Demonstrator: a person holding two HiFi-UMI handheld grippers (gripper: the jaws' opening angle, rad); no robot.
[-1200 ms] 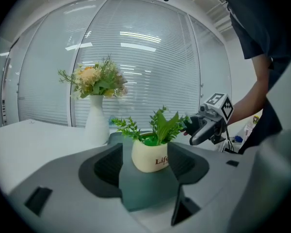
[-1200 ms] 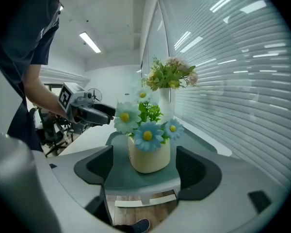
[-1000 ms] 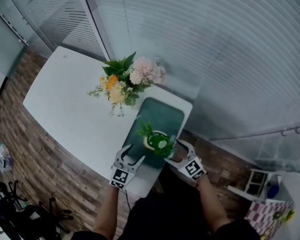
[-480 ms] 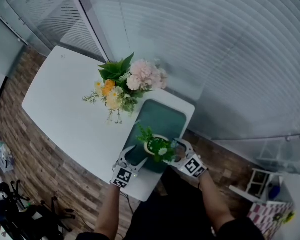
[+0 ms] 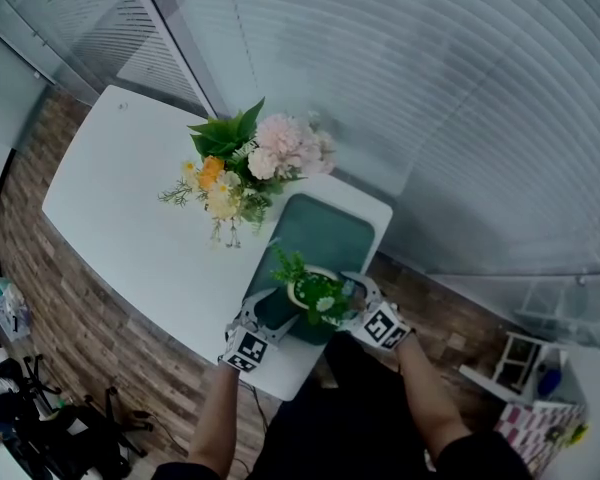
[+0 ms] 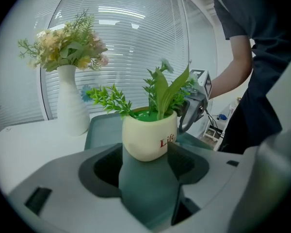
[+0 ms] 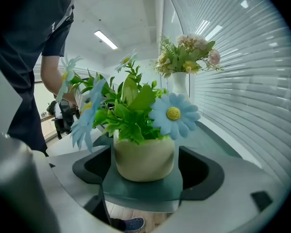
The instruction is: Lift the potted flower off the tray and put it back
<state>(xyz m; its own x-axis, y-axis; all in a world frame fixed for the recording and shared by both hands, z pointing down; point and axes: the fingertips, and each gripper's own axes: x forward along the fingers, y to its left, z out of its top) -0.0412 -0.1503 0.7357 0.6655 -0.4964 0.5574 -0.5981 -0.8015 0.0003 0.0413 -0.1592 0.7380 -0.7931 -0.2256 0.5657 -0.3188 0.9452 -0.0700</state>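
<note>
In the lower centre of the head view, the potted flower (image 5: 318, 293) stands on the tray (image 5: 325, 230), close to the tray's lower end. The pot is a small, rounded cream tub with a smooth matte wall and red lettering on one side. Stiff green leaves, a fern-like sprig and a pale blue daisy (image 7: 173, 114) with a yellow centre rise from it. The tray is a dark green rectangle with rounded corners and a low raised rim. It lies on the right end of a smooth white table (image 5: 120, 198) whose corners are also rounded.

The left gripper (image 5: 260, 313) sits at the pot's lower left and the right gripper (image 5: 352, 293) at its lower right, so the pot stands between the two. In the left gripper view the grey jaws are spread wide, with dark textured pads facing inward. The pot's base stands between their tips, and no squeeze on it shows. In the right gripper view the jaws are just as wide apart, with the pot between their tips and a slim gap at each side.

Above the tray in the head view, a bouquet (image 5: 250, 163) of pink, orange and cream blooms with broad leaves fills a glossy white vase (image 6: 70, 108) that widens toward its base. Horizontal slatted blinds (image 5: 430, 88) cover the upper right, and a plank-patterned floor (image 5: 40, 298) shows at the left.
</note>
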